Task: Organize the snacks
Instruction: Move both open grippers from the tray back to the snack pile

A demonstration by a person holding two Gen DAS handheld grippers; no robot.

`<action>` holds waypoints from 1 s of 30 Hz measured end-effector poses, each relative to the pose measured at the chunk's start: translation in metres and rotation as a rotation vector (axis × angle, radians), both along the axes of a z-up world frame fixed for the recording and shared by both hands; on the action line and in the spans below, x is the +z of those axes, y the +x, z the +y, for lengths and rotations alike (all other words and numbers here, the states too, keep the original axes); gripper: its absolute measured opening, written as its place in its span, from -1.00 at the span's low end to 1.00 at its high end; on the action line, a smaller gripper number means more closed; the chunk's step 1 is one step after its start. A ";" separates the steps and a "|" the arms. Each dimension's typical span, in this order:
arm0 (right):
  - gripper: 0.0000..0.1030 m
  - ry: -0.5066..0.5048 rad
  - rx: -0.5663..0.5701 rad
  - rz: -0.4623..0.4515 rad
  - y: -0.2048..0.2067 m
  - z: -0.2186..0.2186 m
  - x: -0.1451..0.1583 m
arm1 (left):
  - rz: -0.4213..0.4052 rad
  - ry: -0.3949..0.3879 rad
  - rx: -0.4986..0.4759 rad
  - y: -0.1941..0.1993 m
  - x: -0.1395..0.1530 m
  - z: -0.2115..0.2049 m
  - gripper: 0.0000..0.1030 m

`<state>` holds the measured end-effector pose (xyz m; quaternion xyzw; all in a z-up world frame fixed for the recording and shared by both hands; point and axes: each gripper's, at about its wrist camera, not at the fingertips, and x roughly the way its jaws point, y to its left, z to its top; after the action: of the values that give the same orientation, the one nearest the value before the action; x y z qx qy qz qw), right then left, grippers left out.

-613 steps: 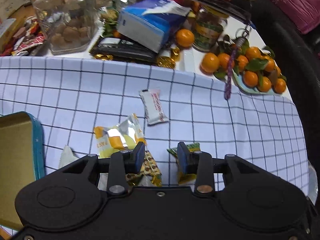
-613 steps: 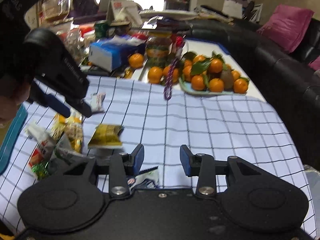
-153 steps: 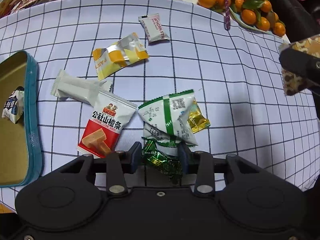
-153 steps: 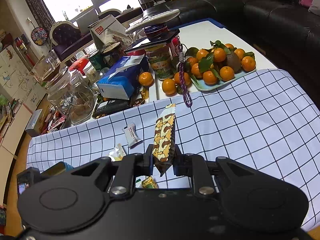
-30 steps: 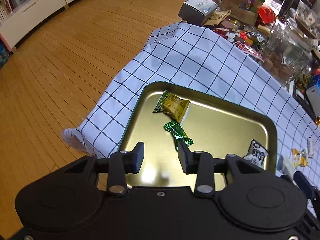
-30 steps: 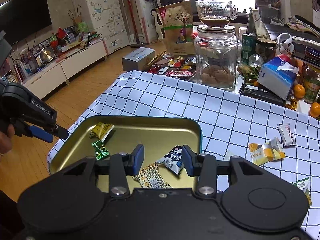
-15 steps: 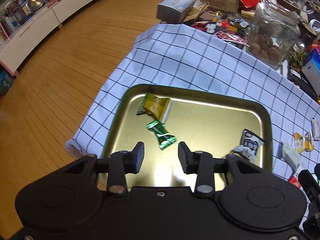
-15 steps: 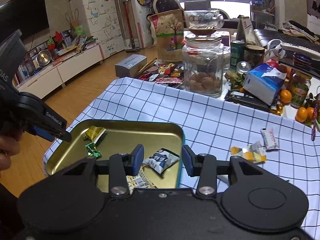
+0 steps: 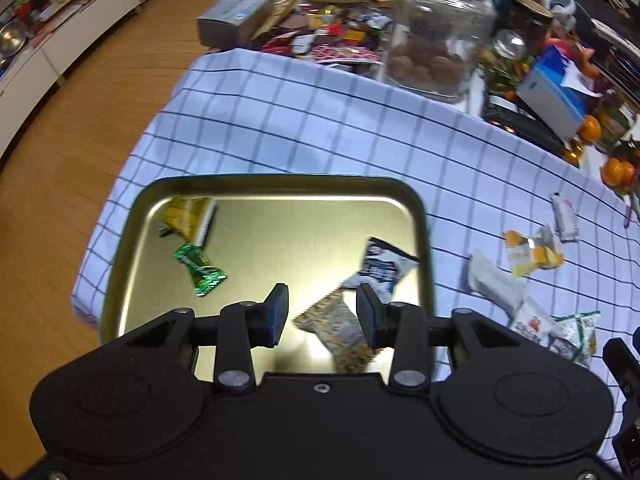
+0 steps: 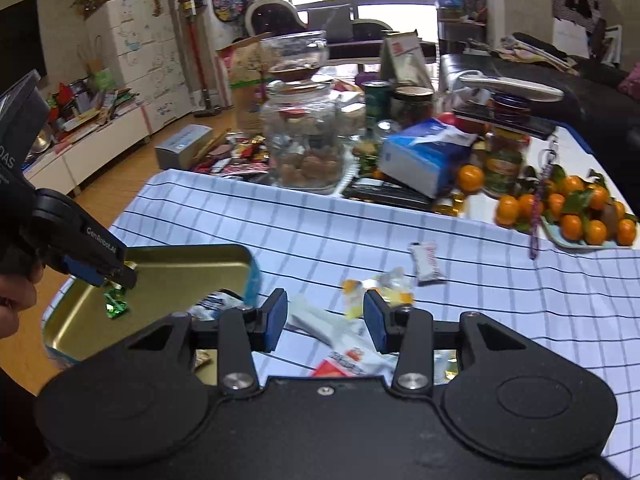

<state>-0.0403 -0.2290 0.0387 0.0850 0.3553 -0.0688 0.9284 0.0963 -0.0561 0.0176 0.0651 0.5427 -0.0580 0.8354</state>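
Jaws of both grippers stand apart w/ nothing clamped: left gripper [image 9: 322, 314] hangs over the near end of the gold tin tray [image 9: 423, 216], and the speckled brown bar [image 9: 340, 330] seen between its jaws lies on the tray floor below, not pinched. Right gripper [image 10: 325, 316] hovers over the loose snacks on the checked cloth [image 10: 460, 276], jaws parted, no contact w/ any wrapper. Tray sits on the bench at the left, near the cloth's edge by the wooden floor [image 9: 80, 120]. Inside it: yellow-green packet [image 9: 188, 216] at the far left, green foil candy [image 9: 200, 268] just nearer, blue-and-white packet [image 9: 382, 268] against the right wall, brown bar at the near end. Right of the tray, on the cloth, apart from it: plain white wrapper [image 9: 494, 284], yellow-and-silver packet [image 9: 532, 252] beyond it, small white bar [image 9: 565, 216] farther still, red-and-white packet [image 9: 530, 326] and green-and-white packet [image 9: 576, 334] nearest. In the right wrist view the white wrapper and the red-and-white packet lie below the right gripper's jaws; the left gripper shows at the left w/ a hand [image 10: 14, 292] behind it, its tips over the tray by the green candy. Far side of the bench is cluttered: glass jar [image 10: 308, 144] of brown balls, blue tissue box [image 10: 420, 156], plate of oranges [image 10: 576, 216].
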 end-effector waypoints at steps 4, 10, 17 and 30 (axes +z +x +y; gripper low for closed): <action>-0.14 -0.007 -0.058 0.029 -0.014 -0.027 -0.007 | 0.005 -0.007 -0.050 -0.004 -0.003 -0.026 -0.08; -0.14 0.008 -0.167 0.082 -0.034 -0.065 -0.020 | 0.029 -0.021 -0.108 -0.007 -0.011 -0.061 -0.08; -0.13 0.060 -0.286 0.116 -0.047 -0.098 -0.026 | 0.044 -0.021 -0.146 -0.007 -0.024 -0.089 -0.08; -0.13 0.101 -0.345 0.162 -0.041 -0.114 -0.042 | 0.113 -0.061 -0.187 -0.008 -0.043 -0.124 -0.08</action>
<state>-0.0816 -0.3431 -0.0030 0.1851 0.4121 -0.2156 0.8657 0.0887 -0.1799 -0.0254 0.0865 0.5785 -0.1559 0.7960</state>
